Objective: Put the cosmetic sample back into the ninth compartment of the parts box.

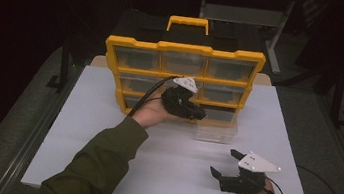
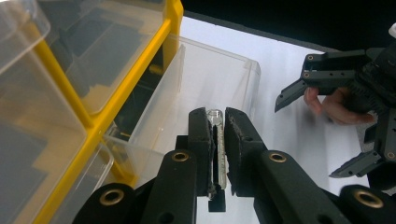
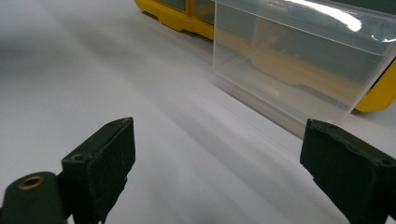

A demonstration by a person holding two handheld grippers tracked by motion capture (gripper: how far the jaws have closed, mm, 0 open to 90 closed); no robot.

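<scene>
At the centre of the high view, the left gripper (image 1: 197, 114) pinches a small clear vial (image 2: 215, 140) just above an open clear drawer (image 2: 205, 79), pulled out of the yellow organizer (image 1: 183, 73). The vial appears ready to drop in; release and closing the drawer likely remain. At lower right, the right gripper (image 1: 224, 164) rests on the white counter (image 1: 104, 133), jaws spread, empty.

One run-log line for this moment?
left gripper: shut on glass vial, over clear drawer | right gripper: open, on table
</scene>
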